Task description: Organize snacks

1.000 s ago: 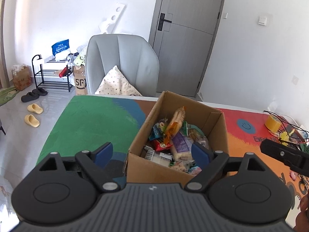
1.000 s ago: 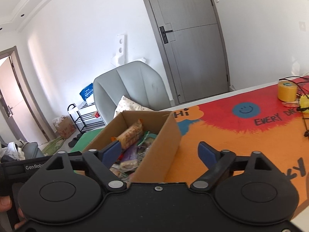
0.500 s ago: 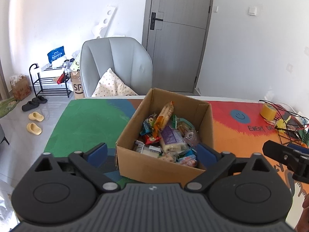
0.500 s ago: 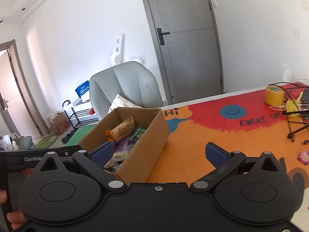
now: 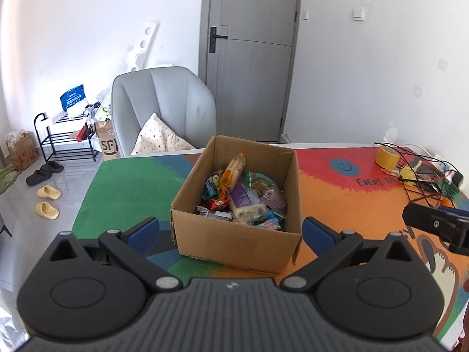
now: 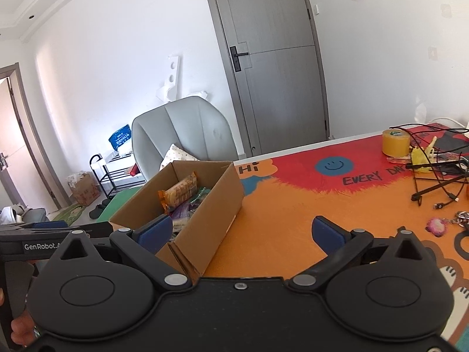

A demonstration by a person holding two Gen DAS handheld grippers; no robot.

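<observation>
An open cardboard box (image 5: 234,243) stands on the colourful table mat, filled with several wrapped snacks (image 5: 243,196). My left gripper (image 5: 230,230) hovers just short of the box's near wall, open wide, its blue pads to either side of the box and touching nothing. In the right wrist view the box (image 6: 211,214) sits to the left, an orange packet (image 6: 181,190) sticking up from it. My right gripper (image 6: 241,232) is open and empty beside the box's near right corner. Its body also shows in the left wrist view as a black block (image 5: 436,224).
A yellow tape roll (image 6: 395,143), tangled black cables (image 6: 433,173) and a pink keychain (image 6: 436,226) lie at the table's right. A grey chair (image 5: 164,111) with a cushion stands behind the far edge. A shoe rack (image 5: 67,143) and slippers are on the floor at left.
Both grippers have drawn back from the box and risen slightly, so the box looks smaller and farther. Both pairs of jaws spread wider.
</observation>
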